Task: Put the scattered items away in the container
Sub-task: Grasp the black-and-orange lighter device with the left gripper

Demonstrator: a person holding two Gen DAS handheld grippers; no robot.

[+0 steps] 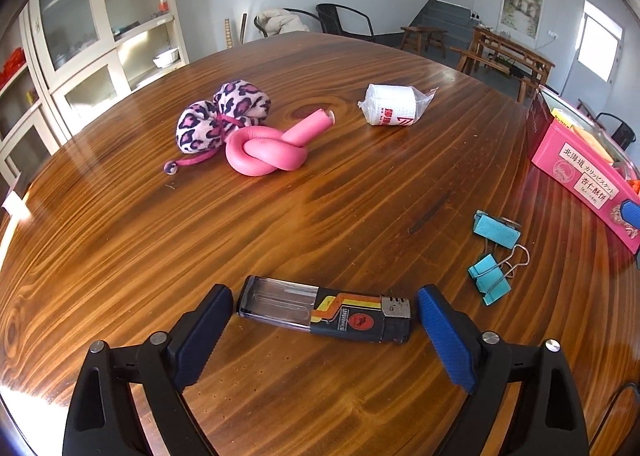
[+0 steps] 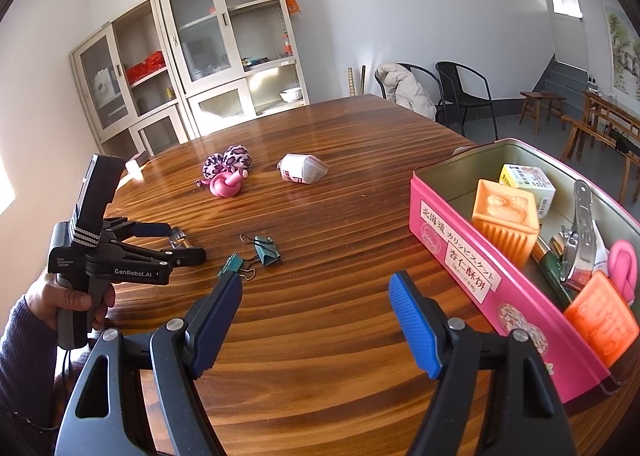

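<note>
A lighter [image 1: 324, 314] with a clear tank and a black, orange-striped label lies flat on the wooden table [image 1: 320, 196]. My left gripper [image 1: 325, 296] is open and straddles it lengthwise, with a small gap between each pad and the lighter's ends. In the right wrist view a hand holds that left gripper [image 2: 188, 244] low over the table. My right gripper [image 2: 317, 282] is open with nothing between its fingers, beside the pink tin [image 2: 460, 252]. The tin holds orange blocks, a small box, a metal clip and a pink knotted tube.
Two teal binder clips [image 1: 496, 234] lie to the right of the lighter. Farther back are a pink knotted foam tube [image 1: 264, 152], a leopard-print plush [image 1: 220, 116] and a wrapped white roll [image 1: 394, 110]. Cabinets and chairs stand beyond the table.
</note>
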